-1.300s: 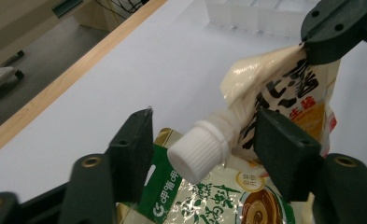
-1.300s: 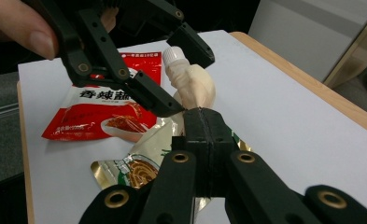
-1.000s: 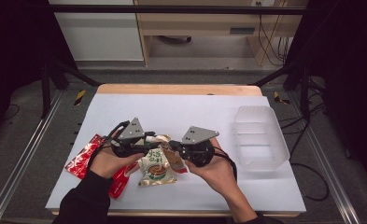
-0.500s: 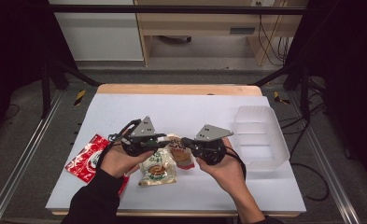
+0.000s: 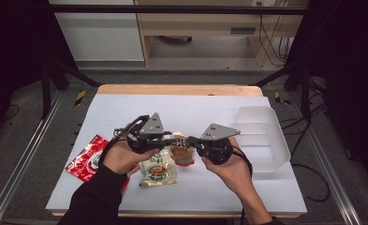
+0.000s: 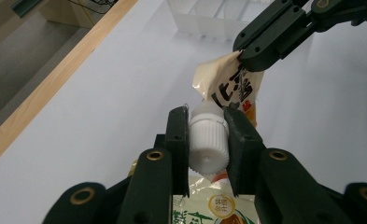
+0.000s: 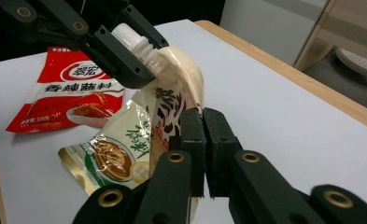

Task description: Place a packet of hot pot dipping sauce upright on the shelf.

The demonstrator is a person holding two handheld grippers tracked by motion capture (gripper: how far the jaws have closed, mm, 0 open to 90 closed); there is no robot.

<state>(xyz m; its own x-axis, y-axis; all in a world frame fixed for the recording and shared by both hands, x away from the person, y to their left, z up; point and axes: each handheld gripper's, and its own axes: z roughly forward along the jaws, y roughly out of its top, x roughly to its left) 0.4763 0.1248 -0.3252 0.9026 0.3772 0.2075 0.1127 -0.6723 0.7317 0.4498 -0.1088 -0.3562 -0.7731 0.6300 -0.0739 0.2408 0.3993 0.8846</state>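
Observation:
A cream spout pouch (image 5: 180, 150) with dark lettering hangs between my two grippers, above the white table (image 5: 219, 187). My left gripper (image 6: 207, 114) is shut on the pouch's white ribbed cap (image 6: 208, 140); its jaws have just been closing, with the cap between them. In the high view the left gripper (image 5: 170, 137) is left of the pouch. My right gripper (image 7: 202, 114) is shut on the pouch's side edge (image 7: 176, 79). In the high view the right gripper (image 5: 192, 140) is right of the pouch. In the left gripper view the right gripper (image 6: 249, 58) pinches the pouch's upper corner.
A green and cream food packet (image 5: 157, 171) lies flat under the pouch, and a red sauce packet (image 5: 85, 158) lies to its left. A clear plastic container (image 5: 261, 136) stands at the table's right side. A wooden edge (image 5: 177, 89) runs along the table's far side.
Both hands have moved to the right and the left has risen a little. The pouch has come up off the flat packets between the two grippers.

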